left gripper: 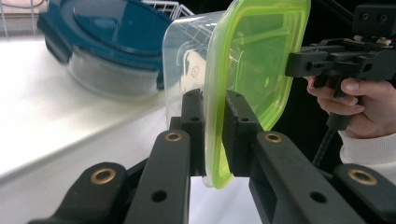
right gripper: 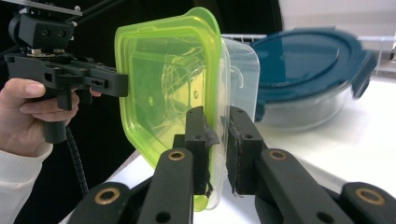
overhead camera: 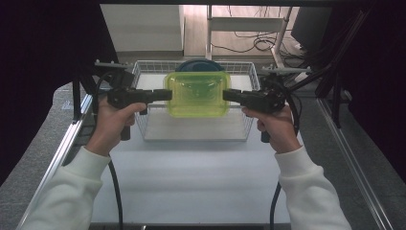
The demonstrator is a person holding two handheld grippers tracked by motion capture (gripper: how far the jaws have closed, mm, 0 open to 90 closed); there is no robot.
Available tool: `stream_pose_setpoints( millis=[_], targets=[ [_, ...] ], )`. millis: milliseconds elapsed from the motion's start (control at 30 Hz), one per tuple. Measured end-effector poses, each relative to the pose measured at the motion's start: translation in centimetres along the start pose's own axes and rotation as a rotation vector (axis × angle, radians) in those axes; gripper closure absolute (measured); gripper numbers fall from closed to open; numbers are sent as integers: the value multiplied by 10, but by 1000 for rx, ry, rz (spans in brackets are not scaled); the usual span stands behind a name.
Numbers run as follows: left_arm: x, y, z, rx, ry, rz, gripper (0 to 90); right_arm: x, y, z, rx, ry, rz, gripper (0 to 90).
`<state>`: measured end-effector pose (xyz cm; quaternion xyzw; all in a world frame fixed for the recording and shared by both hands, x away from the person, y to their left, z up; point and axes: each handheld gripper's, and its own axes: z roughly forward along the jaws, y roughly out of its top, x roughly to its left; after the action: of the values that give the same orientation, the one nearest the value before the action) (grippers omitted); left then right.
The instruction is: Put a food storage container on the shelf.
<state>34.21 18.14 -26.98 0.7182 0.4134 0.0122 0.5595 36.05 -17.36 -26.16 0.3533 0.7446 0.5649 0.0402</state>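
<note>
In the high view, the left tongs (overhead camera: pixel 165 95) and the right tongs (overhead camera: pixel 229 95) point toward each other, each clenched on one short end of the clear container (overhead camera: pixel 197 94) with the green lid (overhead camera: pixel 196 79). The container hangs above the wire basket (overhead camera: pixel 141 125), which stands on the white surface (overhead camera: pixel 191 177). Its long axis runs from one tongs to the other, so both hands are equally near. Behind it lies a blue-lidded round container (overhead camera: pixel 197 63).

In the left gripper view, the jaws of the left tongs (left gripper: pixel 214 128) grip the rim where the green lid meets the clear wall.

In the right gripper view, the right tongs (right gripper: pixel 216 140) hold the opposite rim the same way. I judge the next move needs both hands moving together.
</note>
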Motion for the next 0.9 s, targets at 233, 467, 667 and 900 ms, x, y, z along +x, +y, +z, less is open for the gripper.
stream_pose_setpoints(
  millis=[233, 467, 667, 900],
  targets=[
    [5, 31, 1, -3, -9, 7, 806, -6, 27, -1, -16, -3, 2, 793],
    [26, 53, 8, 14, -22, -35, 806, -16, 51, 12, 0, -28, 21, 794],
    [50, 64, 24, 29, -26, -100, 805, -37, 65, 31, 34, -41, 66, 794],
    [73, 70, 45, 26, -23, -177, 802, -75, 67, 54, 67, -35, 200, 783]
  ],
)
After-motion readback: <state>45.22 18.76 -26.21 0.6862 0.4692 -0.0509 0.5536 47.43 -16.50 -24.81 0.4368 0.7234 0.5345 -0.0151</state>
